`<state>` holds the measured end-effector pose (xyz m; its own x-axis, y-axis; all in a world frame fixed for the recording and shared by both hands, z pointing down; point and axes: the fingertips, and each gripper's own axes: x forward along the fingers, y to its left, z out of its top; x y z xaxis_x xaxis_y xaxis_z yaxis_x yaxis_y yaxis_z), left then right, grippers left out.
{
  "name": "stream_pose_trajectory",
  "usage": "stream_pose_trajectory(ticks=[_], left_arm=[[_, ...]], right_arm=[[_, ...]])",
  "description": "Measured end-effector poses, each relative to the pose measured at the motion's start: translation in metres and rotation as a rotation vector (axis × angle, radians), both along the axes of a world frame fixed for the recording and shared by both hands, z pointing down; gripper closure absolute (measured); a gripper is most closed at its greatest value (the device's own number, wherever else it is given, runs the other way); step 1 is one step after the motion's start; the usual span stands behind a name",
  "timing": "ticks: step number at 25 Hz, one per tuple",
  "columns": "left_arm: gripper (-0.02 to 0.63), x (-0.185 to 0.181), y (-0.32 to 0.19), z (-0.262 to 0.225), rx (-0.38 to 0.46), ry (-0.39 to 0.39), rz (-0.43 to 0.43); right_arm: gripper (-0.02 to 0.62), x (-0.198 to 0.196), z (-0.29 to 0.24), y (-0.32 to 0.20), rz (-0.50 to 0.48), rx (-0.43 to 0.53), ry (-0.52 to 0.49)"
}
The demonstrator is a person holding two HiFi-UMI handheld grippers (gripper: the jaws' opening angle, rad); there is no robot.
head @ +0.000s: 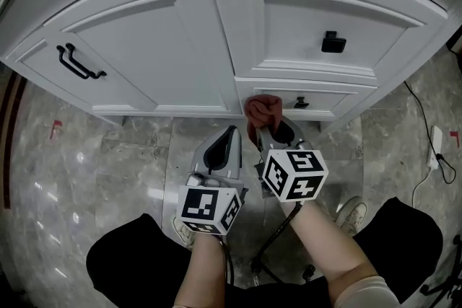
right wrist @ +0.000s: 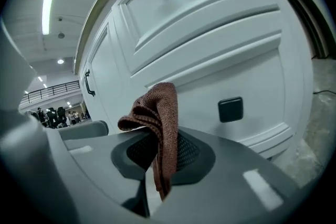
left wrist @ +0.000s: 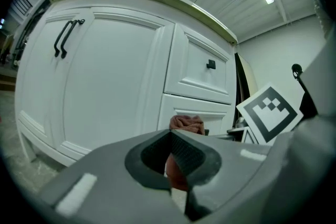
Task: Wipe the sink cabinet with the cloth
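Observation:
The white sink cabinet [head: 180,47] fills the top of the head view. A red-brown cloth [head: 262,110] is bunched at the left end of its lower drawer front [head: 325,99], left of the black knob [head: 301,103]; contact with the front cannot be told. My right gripper [head: 270,132] is shut on the cloth [right wrist: 157,113], which sticks up and hangs down between the pads [right wrist: 186,152]. My left gripper [head: 228,139] is just left of it, low before the cabinet base, shut on nothing [left wrist: 170,136]. The cloth [left wrist: 187,123] shows beyond it.
The left door carries two black bar handles [head: 78,63]. The upper drawer has a black knob [head: 332,42]. Grey marble floor [head: 108,169] lies below the cabinet. A white cable and plug [head: 435,144] lie at the right. The person's shoes [head: 351,213] stand near the cabinet.

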<state>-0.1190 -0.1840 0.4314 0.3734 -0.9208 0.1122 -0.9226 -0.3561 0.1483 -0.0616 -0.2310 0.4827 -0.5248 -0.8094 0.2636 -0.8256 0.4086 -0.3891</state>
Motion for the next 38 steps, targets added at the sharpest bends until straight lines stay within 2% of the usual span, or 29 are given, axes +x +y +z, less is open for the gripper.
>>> stream_pose_trajectory(ticks=[5,10,16,22,25,33,38], left_arm=[[0.606,-0.028,0.000,0.006,-0.007,0.006,-0.043],[0.606,-0.024,-0.001,0.013,-0.016,0.005,-0.026],[0.606,-0.008,-0.004,0.012,-0.013,0.010,0.008],[0.606,0.004,-0.004,0.011,-0.012,0.010,0.026],[0.606,0.008,-0.006,0.006,-0.003,0.033,0.027],[0.606,0.040,-0.007,0.000,0.015,0.030,0.073],[0.606,0.066,-0.007,-0.003,0.025,0.029,0.115]], right_arm=[[0.515,-0.029,0.012,-0.011,-0.024,-0.026,-0.012],[0.515,-0.027,0.016,-0.019,-0.010,-0.044,-0.043],[0.515,0.000,0.023,-0.020,0.067,-0.050,0.050],[0.517,0.034,0.023,-0.026,0.131,-0.076,0.024],[0.517,0.049,0.024,-0.026,0.164,-0.092,0.011],[0.515,0.064,0.019,-0.012,0.149,-0.113,-0.008],[0.517,0.078,0.012,-0.002,0.150,-0.089,0.002]])
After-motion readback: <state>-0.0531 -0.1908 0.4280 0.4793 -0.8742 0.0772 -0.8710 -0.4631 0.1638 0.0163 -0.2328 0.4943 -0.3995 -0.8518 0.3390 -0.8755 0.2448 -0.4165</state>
